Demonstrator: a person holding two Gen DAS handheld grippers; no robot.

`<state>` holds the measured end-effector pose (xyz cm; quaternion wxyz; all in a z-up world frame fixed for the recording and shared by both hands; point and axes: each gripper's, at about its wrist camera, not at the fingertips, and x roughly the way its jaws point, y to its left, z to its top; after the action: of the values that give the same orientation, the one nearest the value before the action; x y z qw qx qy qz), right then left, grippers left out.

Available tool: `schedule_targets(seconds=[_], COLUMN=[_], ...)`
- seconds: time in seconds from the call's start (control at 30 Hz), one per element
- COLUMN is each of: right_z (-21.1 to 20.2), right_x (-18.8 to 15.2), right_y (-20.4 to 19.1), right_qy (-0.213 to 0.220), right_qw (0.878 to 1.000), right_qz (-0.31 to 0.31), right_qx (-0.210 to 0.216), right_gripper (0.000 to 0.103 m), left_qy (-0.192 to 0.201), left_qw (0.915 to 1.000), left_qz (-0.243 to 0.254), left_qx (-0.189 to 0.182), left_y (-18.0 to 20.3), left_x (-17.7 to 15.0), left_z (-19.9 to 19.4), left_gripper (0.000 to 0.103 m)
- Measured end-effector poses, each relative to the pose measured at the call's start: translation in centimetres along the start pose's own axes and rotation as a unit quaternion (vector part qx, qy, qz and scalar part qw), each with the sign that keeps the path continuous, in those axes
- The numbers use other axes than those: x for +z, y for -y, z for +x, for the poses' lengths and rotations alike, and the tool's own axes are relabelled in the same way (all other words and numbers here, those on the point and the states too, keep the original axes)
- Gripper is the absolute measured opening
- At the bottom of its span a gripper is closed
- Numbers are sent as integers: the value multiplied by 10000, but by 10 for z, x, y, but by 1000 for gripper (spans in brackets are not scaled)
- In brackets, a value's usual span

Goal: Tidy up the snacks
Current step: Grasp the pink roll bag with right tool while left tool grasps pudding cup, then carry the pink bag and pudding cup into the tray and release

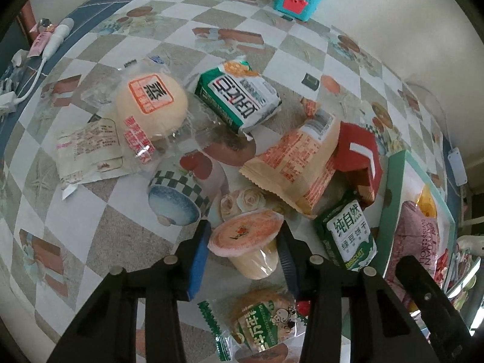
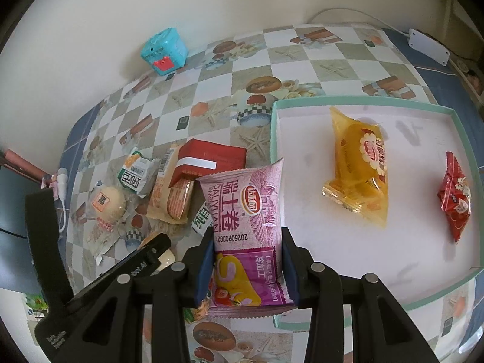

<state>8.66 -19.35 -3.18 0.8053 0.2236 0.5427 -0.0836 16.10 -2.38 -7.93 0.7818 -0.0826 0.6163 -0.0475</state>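
Observation:
My left gripper (image 1: 243, 257) is shut on a jelly cup (image 1: 246, 237) with an orange lid, its blue pads pressing the cup's sides just above the checked tablecloth. Loose snacks lie around it: a round bun packet (image 1: 151, 106), a green and white biscuit packet (image 1: 239, 96), a beige packet (image 1: 296, 160), a red box (image 1: 360, 157) and a green biscuit pack (image 1: 348, 236). My right gripper (image 2: 246, 260) is shut on a pink Swiss roll packet (image 2: 245, 211), held over the left rim of the white tray (image 2: 363, 101). A yellow cake packet (image 2: 357, 169) and a red packet (image 2: 455, 196) lie in the tray.
A teal toy box (image 2: 165, 50) stands by the back wall. A white handheld device with a cable (image 1: 57, 36) lies at the table's left edge. A white plastic box (image 2: 428, 47) sits at the far right corner. A pastry packet (image 1: 263, 317) lies under my left gripper.

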Motion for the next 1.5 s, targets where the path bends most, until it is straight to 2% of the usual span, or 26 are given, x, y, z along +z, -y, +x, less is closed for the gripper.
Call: schedule_targets(seconds=[0.33,0.57,0.77,0.87,1.0,1.17,1.23,1.43,1.47,1.5], right_z=[-23,-49,-66,-68,-67,-49,-39,-27,-26,-25], right_x=[8,20,26,25,23,21,19,16,16,16], right_y=[16,64,111,132,152,160,161,161,161,161], right_qy=[248,620,818,806,725,415,257,62,51,35], right_qw=[9994,9949,9876,9845,9800,9821,9827,9832,9831,9829], right_qz=[228,729,1087,1303,1523,1490,1482,1473,1477,1490], right_qx=[121,-303,-779,-848,-1054,-1077,-1076,-1073,-1077,-1080], right_gripper=[43,43,43,43,43,43,43,44,45,48], left_qy=[583,815,684,566,429,269,151,60,39,43], left_qw=[9979,9941,9886,9841,9753,9634,9610,9620,9624,9625], left_qz=[198,585,1158,1508,2029,2582,2677,2650,2630,2610], left_qx=[-208,-414,-674,-750,-760,-662,-683,-661,-684,-732], left_y=[4,37,85,113,147,177,182,181,180,179], left_x=[-6,-15,-35,-48,-70,-93,-98,-99,-99,-98], left_z=[-52,-72,-71,-67,-59,-40,-31,-19,-18,-18], left_gripper=[45,45,45,45,45,45,45,47,51,61])
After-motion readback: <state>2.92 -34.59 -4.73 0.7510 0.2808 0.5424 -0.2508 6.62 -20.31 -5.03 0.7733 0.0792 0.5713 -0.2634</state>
